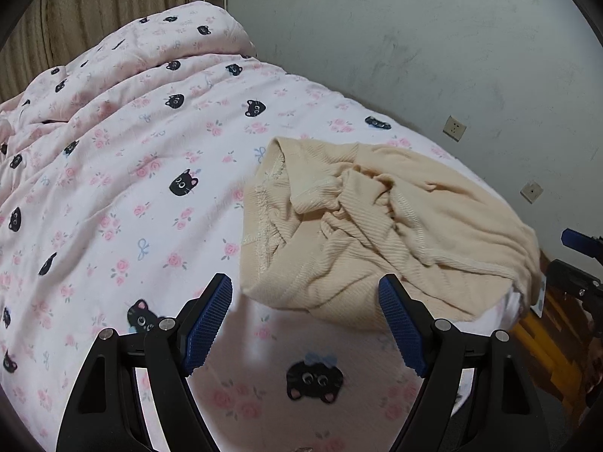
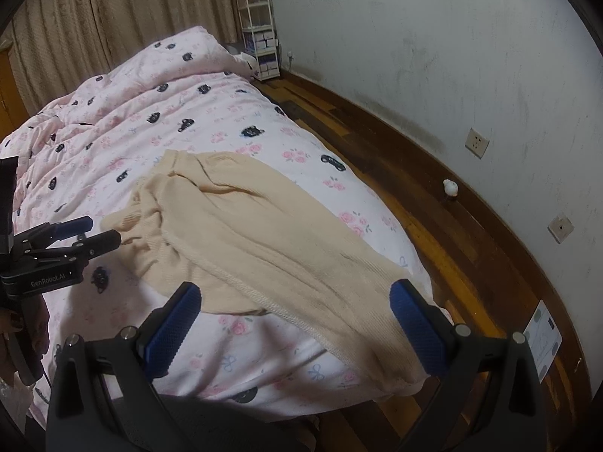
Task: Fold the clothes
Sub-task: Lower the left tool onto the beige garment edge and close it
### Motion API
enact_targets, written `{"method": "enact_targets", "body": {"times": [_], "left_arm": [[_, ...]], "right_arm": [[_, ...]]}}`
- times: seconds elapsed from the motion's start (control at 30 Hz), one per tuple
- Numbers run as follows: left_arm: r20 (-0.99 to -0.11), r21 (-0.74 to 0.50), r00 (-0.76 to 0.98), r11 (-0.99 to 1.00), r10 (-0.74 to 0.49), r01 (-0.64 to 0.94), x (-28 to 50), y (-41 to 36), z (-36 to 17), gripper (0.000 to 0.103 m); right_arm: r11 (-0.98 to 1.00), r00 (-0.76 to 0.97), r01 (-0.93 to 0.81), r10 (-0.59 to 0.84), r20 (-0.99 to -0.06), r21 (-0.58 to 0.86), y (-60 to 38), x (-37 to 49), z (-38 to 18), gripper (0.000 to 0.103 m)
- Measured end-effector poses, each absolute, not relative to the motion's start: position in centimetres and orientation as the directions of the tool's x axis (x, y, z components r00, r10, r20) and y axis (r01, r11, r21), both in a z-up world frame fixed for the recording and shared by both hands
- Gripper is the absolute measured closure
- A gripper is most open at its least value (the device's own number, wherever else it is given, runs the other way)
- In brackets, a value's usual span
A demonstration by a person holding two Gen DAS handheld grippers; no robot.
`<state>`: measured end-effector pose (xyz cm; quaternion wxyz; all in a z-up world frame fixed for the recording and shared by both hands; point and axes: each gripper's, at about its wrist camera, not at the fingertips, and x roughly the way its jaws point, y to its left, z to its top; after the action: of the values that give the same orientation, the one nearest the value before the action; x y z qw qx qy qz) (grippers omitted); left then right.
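Observation:
A beige ribbed garment (image 1: 377, 226) lies crumpled on the pink cat-print quilt (image 1: 132, 188), near the bed's right edge. In the left wrist view my left gripper (image 1: 305, 282) is open, with its blue pads (image 1: 209, 324) just short of the garment's near edge and nothing between them. My right gripper (image 2: 296, 288) is open too, hovering over the garment (image 2: 264, 241) where its stitched hem hangs toward the bed corner. The right wrist view also shows the left gripper (image 2: 105, 230) at the garment's left end. The right gripper (image 1: 561, 252) shows at the far right of the left wrist view.
Past the bed's right edge a dark wooden floor (image 2: 414, 196) runs along a white wall with sockets (image 2: 476, 142). A white wire shelf (image 2: 258, 26) stands in the far corner beside brown curtains (image 2: 94, 11). A small white object (image 2: 450, 187) sits on the floor.

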<state>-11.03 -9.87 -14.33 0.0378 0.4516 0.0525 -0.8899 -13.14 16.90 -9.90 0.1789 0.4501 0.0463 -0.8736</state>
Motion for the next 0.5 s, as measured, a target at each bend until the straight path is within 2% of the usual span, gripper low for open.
{"method": "enact_targets", "body": {"times": [0.43, 0.5], "left_arm": [[-0.823, -0.081, -0.568, -0.993, 0.016, 0.089, -12.9, -10.3, -16.8, 0.028], [-0.819, -0.080, -0.573, -0.994, 0.020, 0.080, -12.9, -10.3, -16.9, 0.040]], "right_arm": [[-0.936, -0.498, 0.343, -0.254, -0.829, 0.080, 16.1, -15.3, -12.4, 0.001], [-0.937, -0.495, 0.340, -0.252, -0.832, 0.081, 16.1, -15.4, -12.7, 0.001]]}}
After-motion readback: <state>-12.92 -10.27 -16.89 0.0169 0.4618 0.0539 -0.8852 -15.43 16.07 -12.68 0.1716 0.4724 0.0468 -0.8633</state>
